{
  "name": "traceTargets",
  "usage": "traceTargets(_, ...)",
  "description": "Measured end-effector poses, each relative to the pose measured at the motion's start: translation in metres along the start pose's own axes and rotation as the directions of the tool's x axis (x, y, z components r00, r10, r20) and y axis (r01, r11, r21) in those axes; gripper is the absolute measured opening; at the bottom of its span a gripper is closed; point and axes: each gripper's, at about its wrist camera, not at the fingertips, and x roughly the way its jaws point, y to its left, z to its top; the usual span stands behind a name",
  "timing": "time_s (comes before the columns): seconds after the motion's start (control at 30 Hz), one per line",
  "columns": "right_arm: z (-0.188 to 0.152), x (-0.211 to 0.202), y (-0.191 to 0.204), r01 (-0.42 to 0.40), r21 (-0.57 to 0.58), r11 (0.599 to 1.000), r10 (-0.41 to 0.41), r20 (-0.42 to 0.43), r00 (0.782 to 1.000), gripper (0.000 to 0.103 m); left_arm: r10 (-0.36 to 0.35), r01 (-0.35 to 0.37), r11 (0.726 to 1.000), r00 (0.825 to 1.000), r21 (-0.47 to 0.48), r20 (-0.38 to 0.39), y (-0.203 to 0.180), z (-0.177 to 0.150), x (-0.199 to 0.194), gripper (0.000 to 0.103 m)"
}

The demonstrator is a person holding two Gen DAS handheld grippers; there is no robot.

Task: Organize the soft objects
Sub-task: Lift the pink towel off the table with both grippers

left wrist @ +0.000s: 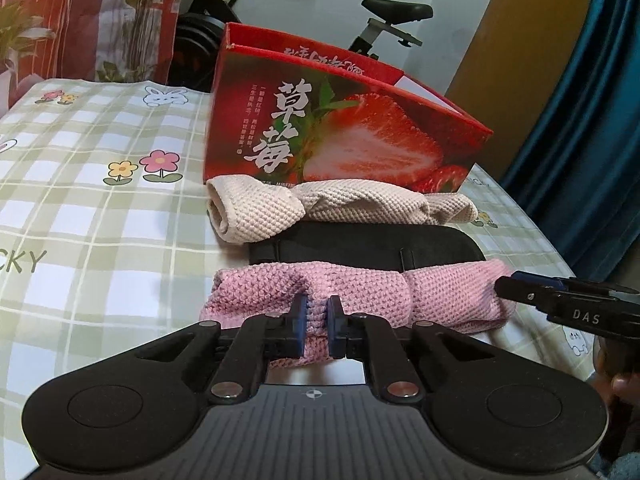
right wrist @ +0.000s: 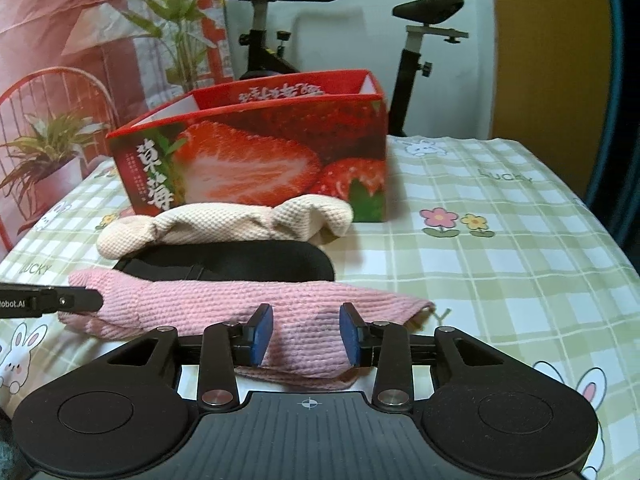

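Observation:
A rolled pink knit towel (left wrist: 420, 300) lies on the checked tablecloth, nearest to me; it also shows in the right wrist view (right wrist: 224, 304). My left gripper (left wrist: 318, 326) is shut on a fold of its left part. My right gripper (right wrist: 306, 334) is partly open, its pads either side of the towel's right part without squeezing it. Behind the towel lie a black pad (left wrist: 360, 246) and a cream knit towel (left wrist: 340, 204). Behind those stands an open red strawberry box (left wrist: 344, 132), also in the right wrist view (right wrist: 256, 156).
The table (right wrist: 500, 260) has a green checked cloth with flowers and rabbits. An exercise bike (right wrist: 416, 40) stands behind the table. A printed plant backdrop (right wrist: 80, 60) hangs at the left. A blue curtain (left wrist: 580, 140) hangs at the right.

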Motion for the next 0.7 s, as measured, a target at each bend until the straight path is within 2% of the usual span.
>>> traceTargets(0.23, -0.002, 0.004, -0.001, -0.01, -0.003, 1.0, 0.01, -0.026, 1.0, 0.035, -0.005, 0.005, 1.0, 1.0, -0.016, -0.013, 0.004, -0.001, 0.004, 0.011)
traceTargets(0.33, -0.005, 0.013, -0.002, -0.01, 0.006, 1.0, 0.01, -0.058, 0.998, 0.044, -0.01, 0.009, 1.0, 1.0, -0.024, -0.017, 0.006, -0.001, 0.005, 0.011)
traceTargets(0.43, -0.01, 0.018, 0.001, -0.031, 0.007, 1.0, 0.031, -0.097, 0.995, 0.041, -0.011, 0.01, 1.0, 1.0, -0.026, -0.019, 0.006, -0.002, 0.005, 0.011)
traceTargets(0.5, -0.011, 0.019, 0.004, -0.043, -0.008, 0.999, 0.042, -0.112, 0.993, 0.027, -0.01, 0.009, 1.0, 1.0, -0.023, -0.02, 0.005, -0.002, 0.005, 0.011)
traceTargets(0.53, -0.011, 0.019, 0.006, -0.046, -0.018, 0.999, 0.043, -0.114, 0.992, 0.025, -0.009, 0.009, 1.0, 1.0, -0.021, -0.02, 0.004, -0.002, 0.005, 0.011)
traceTargets(0.6, -0.01, 0.016, 0.008, -0.06, -0.024, 0.998, 0.057, -0.111, 0.992, 0.002, -0.01, 0.009, 1.0, 1.0, -0.021, -0.018, 0.003, -0.002, 0.004, 0.011)
traceTargets(0.7, -0.005, 0.007, 0.008, -0.072, -0.031, 0.997, 0.069, -0.077, 0.995, 0.0, -0.026, 0.026, 1.0, 1.0, -0.017, -0.002, 0.002, -0.001, 0.0, 0.01)
